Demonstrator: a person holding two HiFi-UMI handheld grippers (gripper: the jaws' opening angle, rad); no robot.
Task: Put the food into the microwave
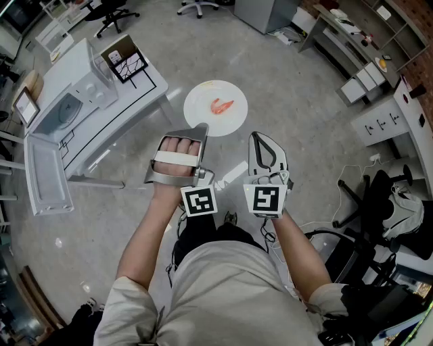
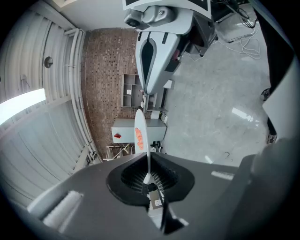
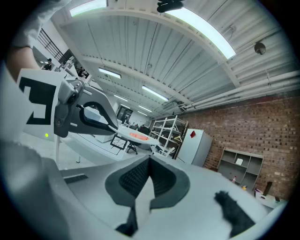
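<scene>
A white plate (image 1: 215,108) with a piece of orange-red food (image 1: 221,105) hangs level over the grey floor. My left gripper (image 1: 201,128) is shut on its near rim. In the left gripper view the plate (image 2: 140,136) shows edge-on, pinched between the pads, with the food (image 2: 139,137) on its left face. My right gripper (image 1: 260,136) is beside it on the right, shut and holding nothing; its pads (image 3: 149,164) meet. The white microwave (image 1: 67,108) stands on a table (image 1: 135,94) to the left, with its door (image 1: 46,177) swung open.
A small box (image 1: 125,62) sits on the table next to the microwave. Office chairs (image 1: 115,13) stand at the back. Desks and cabinets (image 1: 379,101) line the right side, with a black chair (image 1: 379,203) and a cable near them.
</scene>
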